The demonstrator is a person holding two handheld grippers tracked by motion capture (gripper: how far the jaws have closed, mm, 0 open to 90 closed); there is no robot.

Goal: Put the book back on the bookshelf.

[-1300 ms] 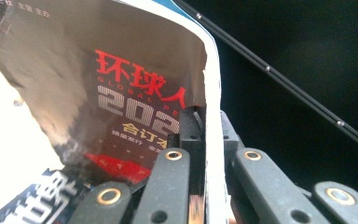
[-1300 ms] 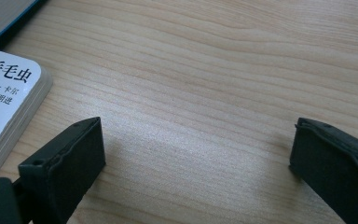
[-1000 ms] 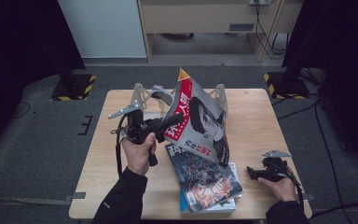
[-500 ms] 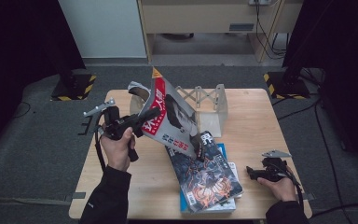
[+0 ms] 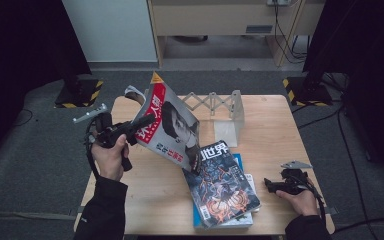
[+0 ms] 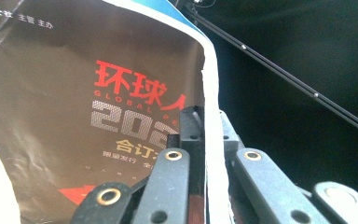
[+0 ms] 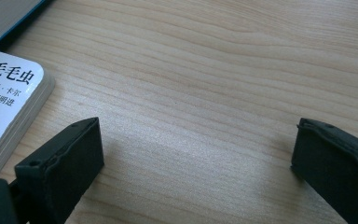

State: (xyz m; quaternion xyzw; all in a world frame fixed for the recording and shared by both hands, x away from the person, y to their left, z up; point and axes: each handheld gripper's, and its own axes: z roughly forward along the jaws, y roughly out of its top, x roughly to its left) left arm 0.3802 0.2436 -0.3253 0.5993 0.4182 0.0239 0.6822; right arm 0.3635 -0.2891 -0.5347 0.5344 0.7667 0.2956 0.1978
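High view: the left gripper [image 5: 142,121] has carried the glossy red-and-grey magazine [image 5: 170,127] leftward since the earlier frames. It's held tilted above the pale wooden table [image 5: 265,130], left forearm angled up, jaws clenched on its edge. The right gripper [image 5: 271,185] rests low by the stack of books [image 5: 222,187].

Left gripper view: the jaws pinch the magazine's edge; red "环球人" and "GLOBAL" readable, probably "202" below.

Right gripper view: jaws spread wide over bare wood, nothing between them.
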